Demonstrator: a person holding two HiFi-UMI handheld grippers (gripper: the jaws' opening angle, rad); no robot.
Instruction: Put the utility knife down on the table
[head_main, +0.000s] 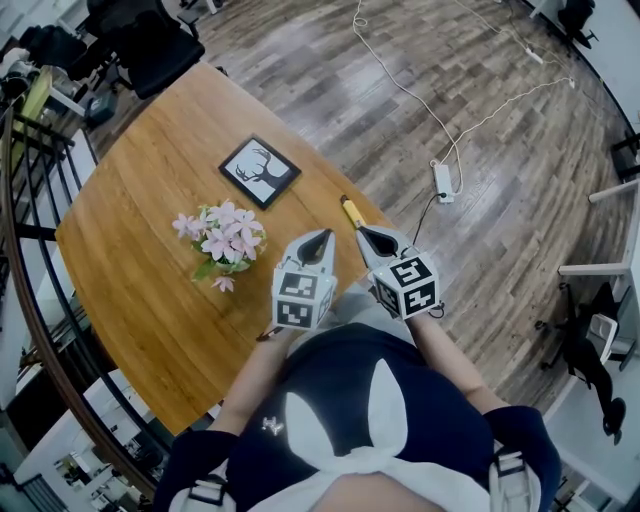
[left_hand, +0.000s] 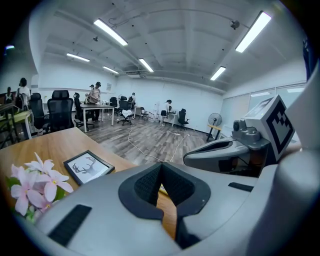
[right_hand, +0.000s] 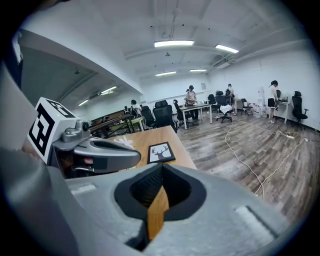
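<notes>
Half of the utility knife (head_main: 351, 211) may be hidden behind the right tongs (head_main: 363, 233) — only its yellow end shows, lying on the table (head_main: 130, 260) edge just past their tip. Both tongs are closed, holding nothing. The left tongs (head_main: 326, 236) sit beside pink flowers (head_main: 222, 240) — a deer picture (head_main: 259, 171) lies farther off.

Knife (head_main: 350, 212) apparently at table (head_main: 150, 210) edge

No lettering, brand or number legible in any view. The only signs are the black-and-white square markers on the cubes of your left gripper (head_main: 325, 237) and right gripper (head_main: 363, 232), coded patterns and not text. The framed picture (head_main: 259, 171) at eleven o'clock from them shows a stag silhouette.
</notes>
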